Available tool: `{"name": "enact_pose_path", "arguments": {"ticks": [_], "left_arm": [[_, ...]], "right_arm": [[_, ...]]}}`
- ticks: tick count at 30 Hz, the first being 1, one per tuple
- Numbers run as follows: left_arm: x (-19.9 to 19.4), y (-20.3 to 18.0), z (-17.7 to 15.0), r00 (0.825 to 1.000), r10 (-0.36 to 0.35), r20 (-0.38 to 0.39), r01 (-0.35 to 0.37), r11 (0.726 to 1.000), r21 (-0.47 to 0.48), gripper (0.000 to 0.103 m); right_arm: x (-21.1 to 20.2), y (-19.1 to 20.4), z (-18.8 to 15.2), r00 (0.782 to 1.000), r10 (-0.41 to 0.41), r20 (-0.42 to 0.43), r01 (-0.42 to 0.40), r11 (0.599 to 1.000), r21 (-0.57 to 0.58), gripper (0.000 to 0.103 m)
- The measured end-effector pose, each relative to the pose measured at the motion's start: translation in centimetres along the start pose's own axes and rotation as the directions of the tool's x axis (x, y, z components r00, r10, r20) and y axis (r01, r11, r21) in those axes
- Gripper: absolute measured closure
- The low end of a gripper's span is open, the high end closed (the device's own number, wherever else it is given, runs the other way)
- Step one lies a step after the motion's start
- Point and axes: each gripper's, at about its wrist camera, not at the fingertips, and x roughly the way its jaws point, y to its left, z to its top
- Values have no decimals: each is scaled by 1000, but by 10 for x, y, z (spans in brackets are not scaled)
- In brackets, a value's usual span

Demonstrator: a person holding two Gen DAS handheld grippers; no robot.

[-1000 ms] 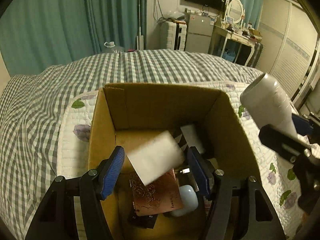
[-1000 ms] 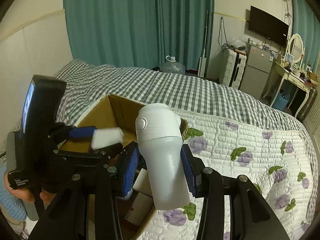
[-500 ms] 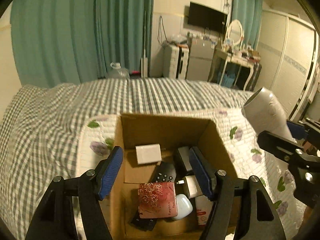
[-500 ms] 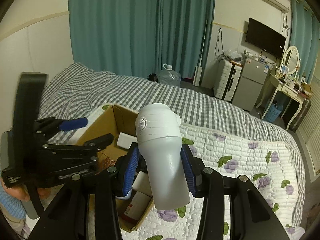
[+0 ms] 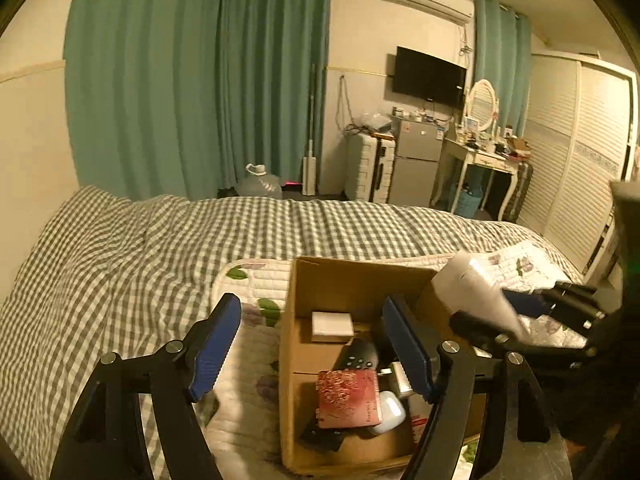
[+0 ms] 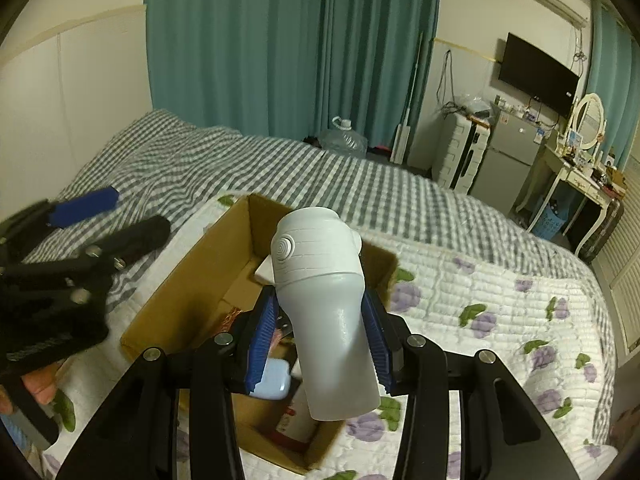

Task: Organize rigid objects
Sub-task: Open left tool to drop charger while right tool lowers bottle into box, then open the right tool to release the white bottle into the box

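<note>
An open cardboard box (image 5: 304,320) (image 6: 192,280) stands on a quilted floral mat on the bed. Inside lie a small white box (image 5: 332,326), a black remote (image 5: 358,356), a red patterned packet (image 5: 348,398) and a white earbud case (image 5: 390,412). My left gripper (image 5: 311,302) hovers above the box's near left side; its jaws are opening and hold nothing. It also shows as the left gripper (image 6: 120,216) at the left of the right wrist view. My right gripper (image 6: 318,300) is shut on a white bottle (image 6: 332,320) with a spiral-embossed cap, held over the box. The bottle (image 5: 472,292) is blurred in the left wrist view.
A grey gingham cover (image 5: 160,248) spreads over the bed around the floral mat (image 6: 500,312). Beyond the bed are teal curtains, a water jug (image 5: 258,184), a white suitcase, a small fridge, a dressing table and a louvred wardrobe. A person's hand (image 6: 38,388) holds the left gripper.
The small white box left my left gripper's jaws and now lies in the cardboard box. That gripper rose, drew back and spread wider. The right gripper brought the bottle over the box.
</note>
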Motion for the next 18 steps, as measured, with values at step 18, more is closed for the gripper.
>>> {"name": "enact_pose_path", "arguments": {"ticks": [18], "left_arm": [[17, 22, -11, 996, 69, -51, -70, 997, -18, 27]], "right_arm": [[33, -1, -9, 999, -28, -40, 32, 994, 104, 19]]}}
